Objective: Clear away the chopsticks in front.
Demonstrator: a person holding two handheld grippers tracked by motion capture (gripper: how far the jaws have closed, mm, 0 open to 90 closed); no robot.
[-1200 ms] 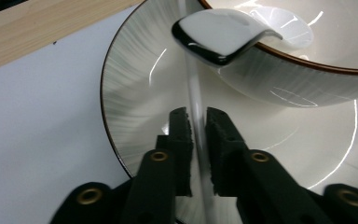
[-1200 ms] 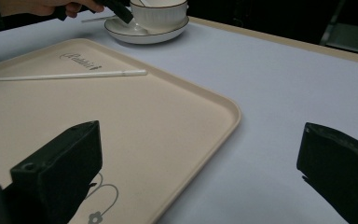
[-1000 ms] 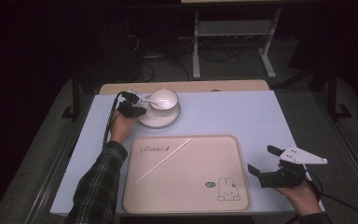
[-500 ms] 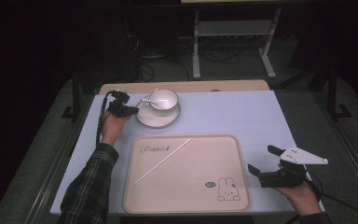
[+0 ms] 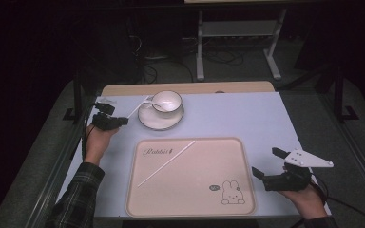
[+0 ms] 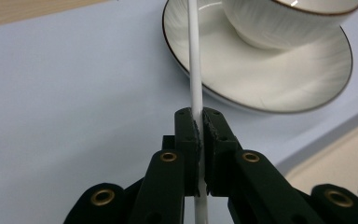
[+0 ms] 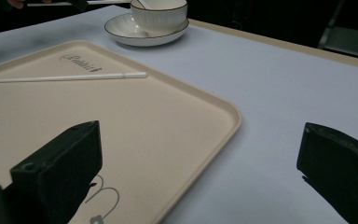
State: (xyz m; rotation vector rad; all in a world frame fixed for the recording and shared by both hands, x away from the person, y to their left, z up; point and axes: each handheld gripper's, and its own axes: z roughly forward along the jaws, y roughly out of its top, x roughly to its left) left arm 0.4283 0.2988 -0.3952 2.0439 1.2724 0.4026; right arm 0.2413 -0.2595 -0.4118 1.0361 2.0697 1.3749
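Note:
My left gripper [image 5: 122, 121] [image 6: 198, 123] is shut on a thin white chopstick [image 5: 135, 109] [image 6: 193, 56], left of the white saucer [image 5: 160, 122] [image 6: 261, 79]. The stick's far end points toward the saucer's rim. A white cup [image 5: 167, 100] [image 7: 158, 14] with a small spoon [image 5: 152, 103] in it stands on the saucer. A second white chopstick [image 5: 166, 163] [image 7: 70, 77] lies slantwise on the beige rabbit tray [image 5: 190, 199] [image 7: 177, 107]. My right gripper [image 5: 266, 160] [image 7: 200, 128] rests open and empty at the tray's right edge.
A pale blue mat [image 5: 237, 118] covers the table, with a wooden strip [image 5: 190, 88] along its far edge. A metal stand [image 5: 237, 33] rises beyond the table in the dark. Bare mat lies right of the saucer and tray.
My left hand has drawn away from the saucer, to the left and toward the person, carrying the chopstick with it. The right hand has stayed still.

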